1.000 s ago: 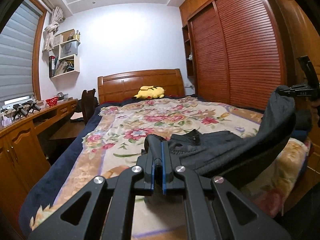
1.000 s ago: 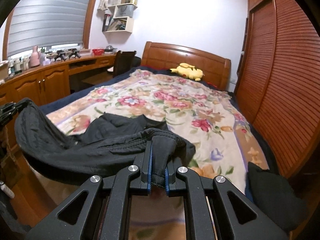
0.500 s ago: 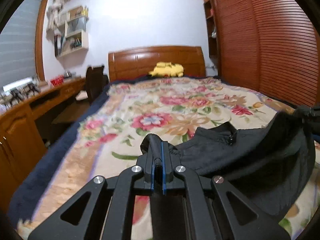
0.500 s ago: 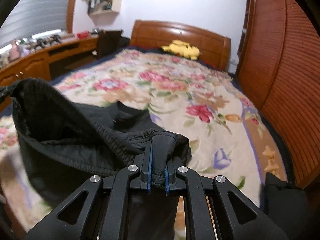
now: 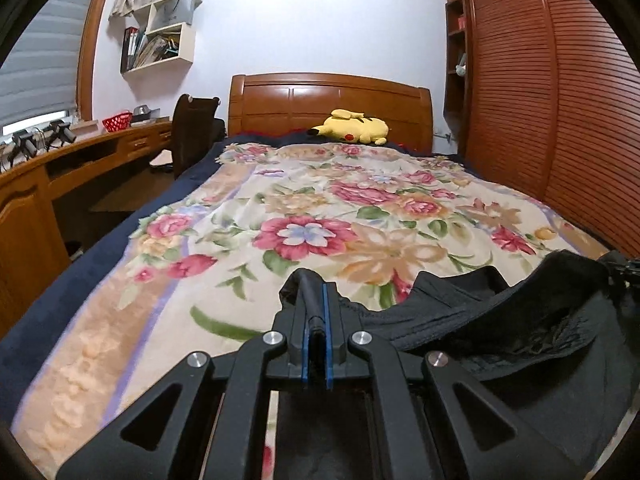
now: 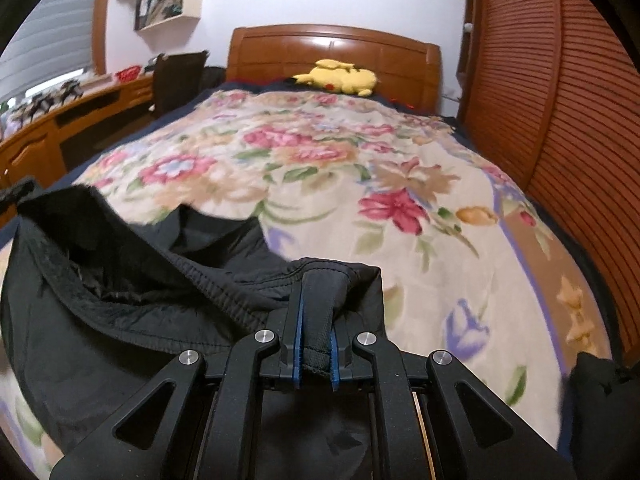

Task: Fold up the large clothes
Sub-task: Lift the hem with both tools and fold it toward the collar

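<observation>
Black garment (image 5: 500,320) stretched crosswise between both claws, left gripper (image 5: 315,320) and right gripper (image 6: 315,320) each clamped on its waistband, floral blanket (image 5: 320,208) ahead.

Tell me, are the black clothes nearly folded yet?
Not nearly. Done: both grippers have a pinch of the black garment. In hand: the left gripper and right gripper hold it stretched between them above the floral blanket. Left: laying it flat and making every fold; no neat fold shows yet.

No readable text, label, brand or number shows in either wrist view.
</observation>
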A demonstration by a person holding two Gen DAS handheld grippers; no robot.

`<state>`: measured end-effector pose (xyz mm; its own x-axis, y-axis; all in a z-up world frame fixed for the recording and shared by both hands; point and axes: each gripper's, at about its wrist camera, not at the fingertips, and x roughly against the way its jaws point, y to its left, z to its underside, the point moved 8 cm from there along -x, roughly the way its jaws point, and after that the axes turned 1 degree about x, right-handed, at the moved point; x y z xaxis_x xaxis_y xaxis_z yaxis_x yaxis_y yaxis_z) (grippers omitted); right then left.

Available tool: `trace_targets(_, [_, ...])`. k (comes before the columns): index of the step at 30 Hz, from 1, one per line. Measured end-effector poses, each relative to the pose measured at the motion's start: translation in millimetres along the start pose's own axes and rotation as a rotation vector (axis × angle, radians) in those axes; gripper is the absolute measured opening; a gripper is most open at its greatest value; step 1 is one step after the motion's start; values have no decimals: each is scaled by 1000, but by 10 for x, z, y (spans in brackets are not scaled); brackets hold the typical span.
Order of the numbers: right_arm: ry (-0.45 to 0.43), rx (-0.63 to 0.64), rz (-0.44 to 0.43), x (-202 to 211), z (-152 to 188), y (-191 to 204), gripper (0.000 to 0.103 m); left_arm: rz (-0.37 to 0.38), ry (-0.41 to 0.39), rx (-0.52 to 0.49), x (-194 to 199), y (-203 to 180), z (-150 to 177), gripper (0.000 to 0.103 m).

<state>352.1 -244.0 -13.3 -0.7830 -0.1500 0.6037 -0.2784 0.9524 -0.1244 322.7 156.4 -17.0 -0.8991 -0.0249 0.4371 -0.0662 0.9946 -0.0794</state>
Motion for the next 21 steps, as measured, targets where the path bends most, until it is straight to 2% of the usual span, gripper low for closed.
trace_targets(2, [20,3,18,-156,24,2,8,8,-2,-16,-53,-23,62,3])
trace_targets(8, [73,-5,61,-594,253,47,8,3,-31,-147,-64,-88,167,5])
trace_targets(13, [87,2,89,-820,281,91,8,24,-16,-117,-95,1,158,6])
trace_targets(21, [28,13,114,-884,-43,128,8,21,-11,-75,-224,82,120,6])
